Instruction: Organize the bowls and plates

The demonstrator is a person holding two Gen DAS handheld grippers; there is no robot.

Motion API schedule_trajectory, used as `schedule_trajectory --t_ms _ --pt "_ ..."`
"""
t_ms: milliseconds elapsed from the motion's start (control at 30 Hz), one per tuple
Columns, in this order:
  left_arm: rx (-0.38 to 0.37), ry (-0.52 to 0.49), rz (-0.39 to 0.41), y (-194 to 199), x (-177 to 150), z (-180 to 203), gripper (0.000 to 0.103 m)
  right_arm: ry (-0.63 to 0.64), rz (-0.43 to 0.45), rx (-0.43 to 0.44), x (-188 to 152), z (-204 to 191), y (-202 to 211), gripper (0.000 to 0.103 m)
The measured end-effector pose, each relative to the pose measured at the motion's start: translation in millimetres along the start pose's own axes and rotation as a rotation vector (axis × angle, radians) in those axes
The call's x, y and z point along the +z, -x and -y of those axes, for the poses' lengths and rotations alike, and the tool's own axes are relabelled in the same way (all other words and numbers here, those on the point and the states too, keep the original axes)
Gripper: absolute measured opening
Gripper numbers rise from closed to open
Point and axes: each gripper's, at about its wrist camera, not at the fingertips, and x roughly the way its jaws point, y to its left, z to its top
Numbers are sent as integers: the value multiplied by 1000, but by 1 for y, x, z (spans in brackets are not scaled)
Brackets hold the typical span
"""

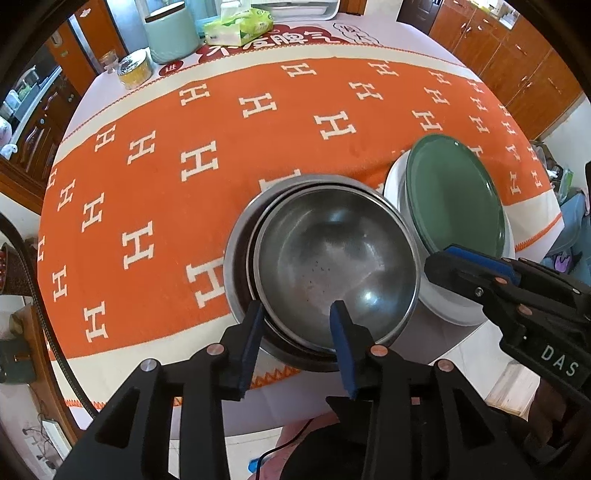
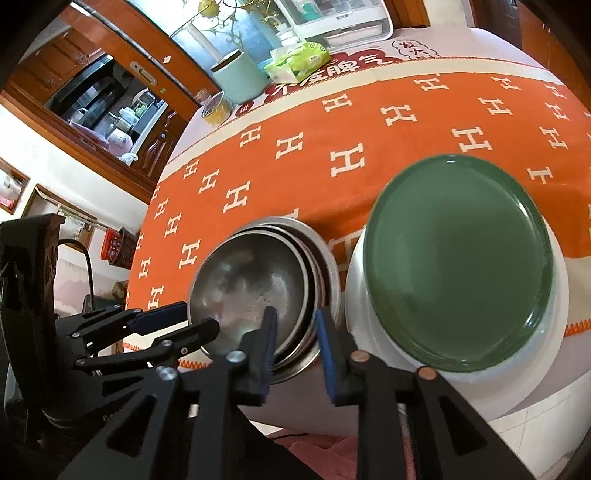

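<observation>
- The left wrist view alone showed the full round mouth of the stacked steel bowls [image 1: 332,266] from nearly overhead, with the right gripper [image 1: 443,264] entering from the right edge.
- The right wrist view alone showed the whole face of the green plate [image 2: 458,262] and a kitchen hatch at upper left; there the left gripper [image 2: 184,321] reached in from the lower left.
- The bowls were brushed metal, round and deep, nested one inside another, the inner one off-centre within the outer. The inner surface was dull and mottled, with small dark specks.
- The green plate was glossy, circular and shallow, and rested on a larger white plate [image 1: 397,184]. This stack stood just beside the bowls, on their right.
- Both stacks sat near the front edge of the table [image 1: 88,96], on an orange woven cloth [image 1: 229,147] patterned with cream H shapes and bordered in cream.
- A pale green canister [image 1: 171,31], a tissue pack [image 1: 240,26] and a small tin [image 1: 135,70] stood at the far side.
- Left gripper [image 1: 299,332]: jaws partly spread, straddling the near rim of the bowls, one blue pad inside and one outside; no pressing contact was evident.
- Right gripper [image 2: 295,343]: jaws partly spread astride the bowl rims at the side nearest the plates; whether a pad touched the metal could not be told.
</observation>
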Motion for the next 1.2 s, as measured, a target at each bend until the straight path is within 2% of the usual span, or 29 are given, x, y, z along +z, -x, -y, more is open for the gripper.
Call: schedule_trajectory --t_ms 233,367,500,667,867,1067,1200 --pt "-26 3 42 10 4 -7 54 -27 -8 42 2 8 3 46" --pt "-20 25 57 12 7 -13 67 -65 -37 73 2 14 0 48" --pt "-30 56 60 9 9 -23 74 -93 -59 86 1 19 -4 56" --pt "-19 95 48 -1 10 -33 74 -137 -99 142 1 25 -13 59" --pt "-56 127 -6 -19 11 -41 74 -177 -160 177 2 25 -30 59" --pt "-99 144 -102 -44 15 -49 74 -220 -185 184 7 30 -43 59" --pt "-114 119 -164 -60 18 -47 74 -253 -196 203 9 33 -53 59"
